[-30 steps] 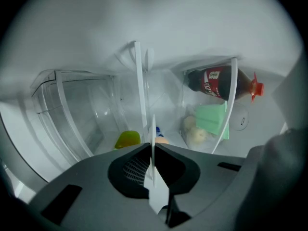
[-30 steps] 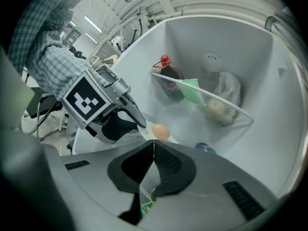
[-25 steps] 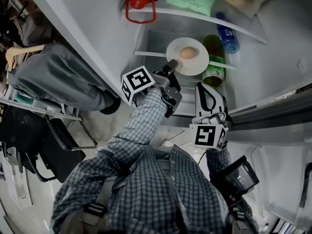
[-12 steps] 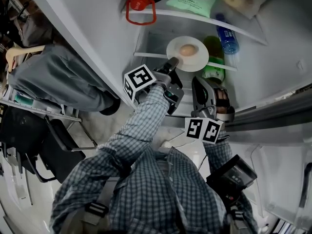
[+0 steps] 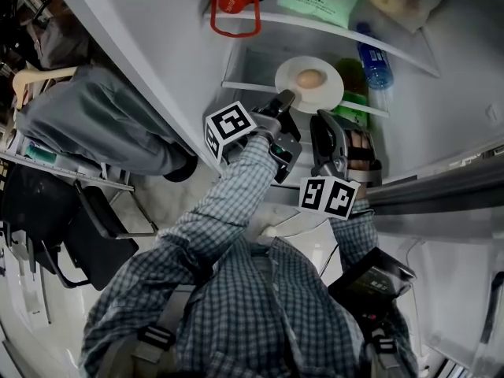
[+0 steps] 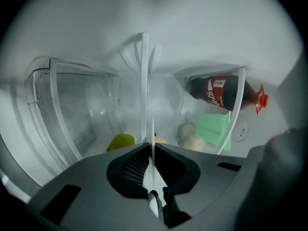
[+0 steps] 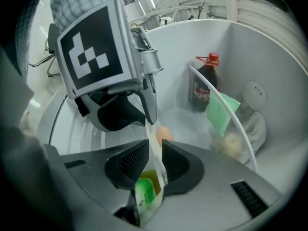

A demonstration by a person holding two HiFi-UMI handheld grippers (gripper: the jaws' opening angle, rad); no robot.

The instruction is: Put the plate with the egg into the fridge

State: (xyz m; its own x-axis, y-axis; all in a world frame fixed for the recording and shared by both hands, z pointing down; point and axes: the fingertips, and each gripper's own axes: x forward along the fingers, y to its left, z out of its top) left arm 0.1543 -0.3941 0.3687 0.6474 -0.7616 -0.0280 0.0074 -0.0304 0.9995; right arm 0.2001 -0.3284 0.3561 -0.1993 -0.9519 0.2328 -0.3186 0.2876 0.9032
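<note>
My left gripper (image 5: pixel 283 101) is clamped on the near-left rim of the plate (image 5: pixel 327 94). The plate carries the egg (image 5: pixel 310 78) inside the fridge (image 5: pixel 461 105), beside the green bottle (image 5: pixel 356 101). Since a second ago my right gripper (image 5: pixel 327 119) has come up, and its jaws now pinch the plate's near rim too.

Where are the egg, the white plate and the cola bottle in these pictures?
egg (image 5: pixel 310 78): head view, the middle of the egg's top.
white plate (image 5: pixel 331 93): head view, the bare surface right of the egg.
cola bottle (image 6: pixel 217 88): left gripper view, the red label on its body.
</note>
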